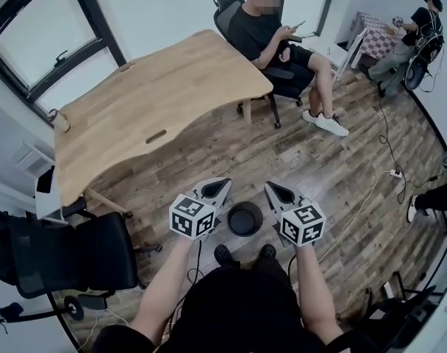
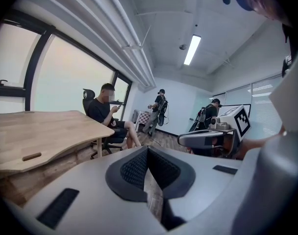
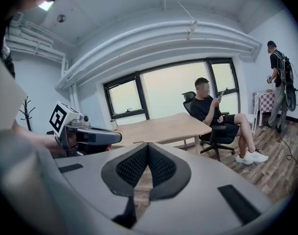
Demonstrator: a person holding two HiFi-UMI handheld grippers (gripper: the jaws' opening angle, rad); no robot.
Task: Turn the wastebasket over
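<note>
I'm looking down at one wooden bench (image 1: 150, 101), two office chairs (image 1: 69, 259), one black wastebasket (image 1: 245, 218) and my two grippers. The wastebasket is sitting on the floor between and below the left gripper (image 1: 223, 186) and the right gripper (image 1: 271, 188), touching neither. I'm holding both pairs of jaws pressed together, gripping nothing.

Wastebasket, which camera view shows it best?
The head view: the wastebasket shows clearly from above, as a dark round shape. Neither gripper view shows it at all.
</note>
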